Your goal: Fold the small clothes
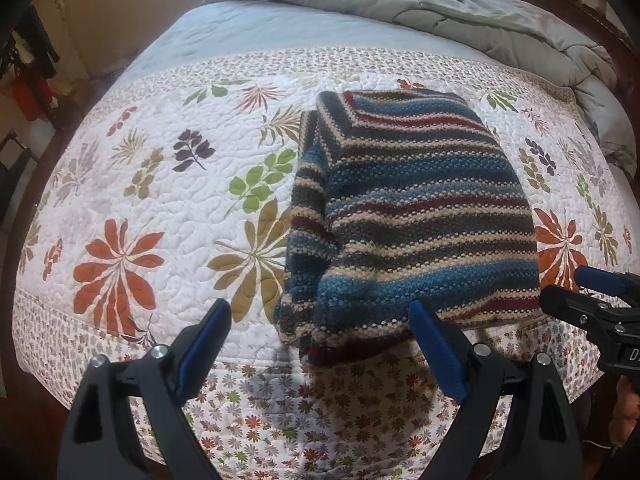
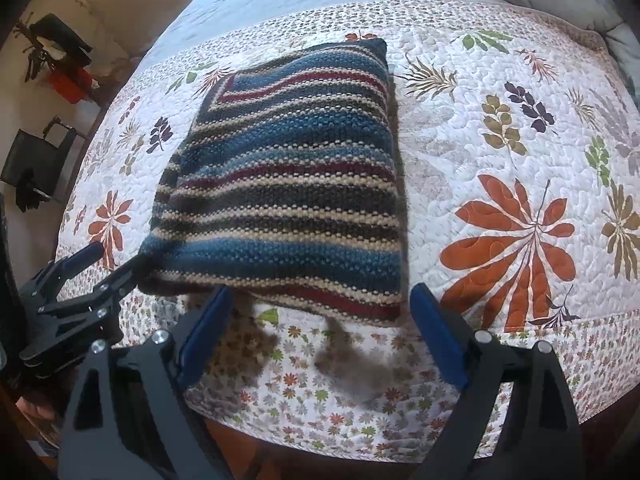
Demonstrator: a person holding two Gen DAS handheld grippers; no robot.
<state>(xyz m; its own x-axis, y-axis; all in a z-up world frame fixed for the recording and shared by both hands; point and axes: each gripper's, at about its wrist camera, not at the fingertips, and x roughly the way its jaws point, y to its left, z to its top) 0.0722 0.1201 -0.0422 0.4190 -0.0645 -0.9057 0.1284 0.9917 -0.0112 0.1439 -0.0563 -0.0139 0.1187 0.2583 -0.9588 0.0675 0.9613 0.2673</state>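
A striped knit sweater [image 1: 412, 208] in blue, maroon, cream and dark bands lies folded into a rectangle on the floral quilt [image 1: 160, 200]; it also shows in the right wrist view [image 2: 288, 184]. My left gripper [image 1: 320, 320] is open and empty, its jaws straddling the sweater's near left corner just above the quilt. It shows from the side in the right wrist view [image 2: 116, 258], at that same corner. My right gripper [image 2: 322, 300] is open and empty, hovering at the sweater's near edge. It shows at the right in the left wrist view [image 1: 576, 284].
The quilt [image 2: 520, 140] covers a bed; its near edge runs just below the grippers. A grey comforter [image 1: 480, 12] is bunched at the far right of the bed. A black chair and red items [image 2: 44, 152] stand on the floor to the left.
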